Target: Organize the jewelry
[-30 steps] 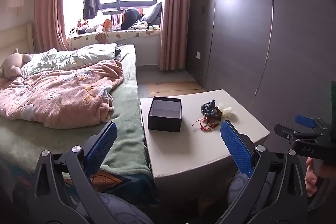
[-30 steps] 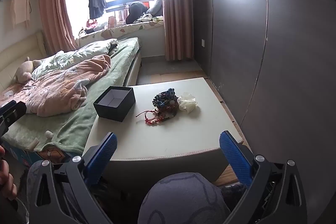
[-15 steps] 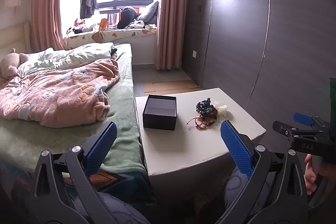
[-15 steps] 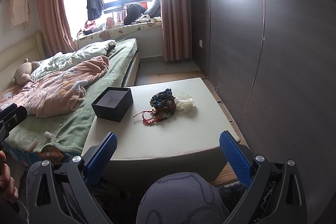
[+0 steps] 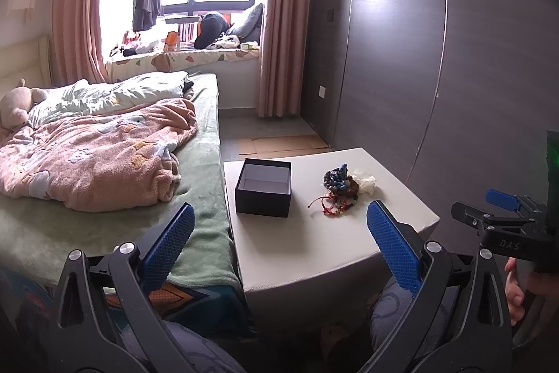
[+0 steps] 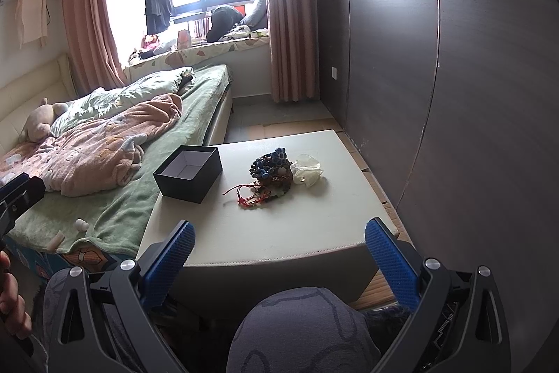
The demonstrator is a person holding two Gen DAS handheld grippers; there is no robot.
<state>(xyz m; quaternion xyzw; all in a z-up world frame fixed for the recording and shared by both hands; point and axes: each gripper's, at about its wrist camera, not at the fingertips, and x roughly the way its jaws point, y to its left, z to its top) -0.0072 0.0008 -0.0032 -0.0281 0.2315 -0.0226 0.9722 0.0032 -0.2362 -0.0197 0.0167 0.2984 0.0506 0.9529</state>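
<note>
Both tools are held back from the cream table point(image 6: 314, 233), low near the person's knees, and neither has anything between its fingers: the left gripper point(image 5: 279, 243) and the right gripper point(image 6: 279, 254) each stand spread wide and empty. The jewelry pile point(image 6: 269, 177) lies on the table straight ahead of the right gripper, near the middle of its gap but well beyond the fingertips; from the left gripper it lies ahead and toward its right finger. One open black box point(image 6: 188, 172) sits just beside the pile, on the side toward the bed point(image 6: 146, 198), apart from it, its pale inside bare. In the pile I count one cluster of blue and dark beads point(image 6: 270, 163) on the far part, one tangle of red cord bracelets point(image 6: 249, 194) on the near part with loops trailing toward the box, and one whitish, crumpled piece point(image 6: 307, 173) touching the beads on the side away from the box; how many separate strands each holds is too small to tell. The pile's long axis runs roughly from near to far. The right gripper looks the better lined up for the first pick, the red cords being nearest.
</note>
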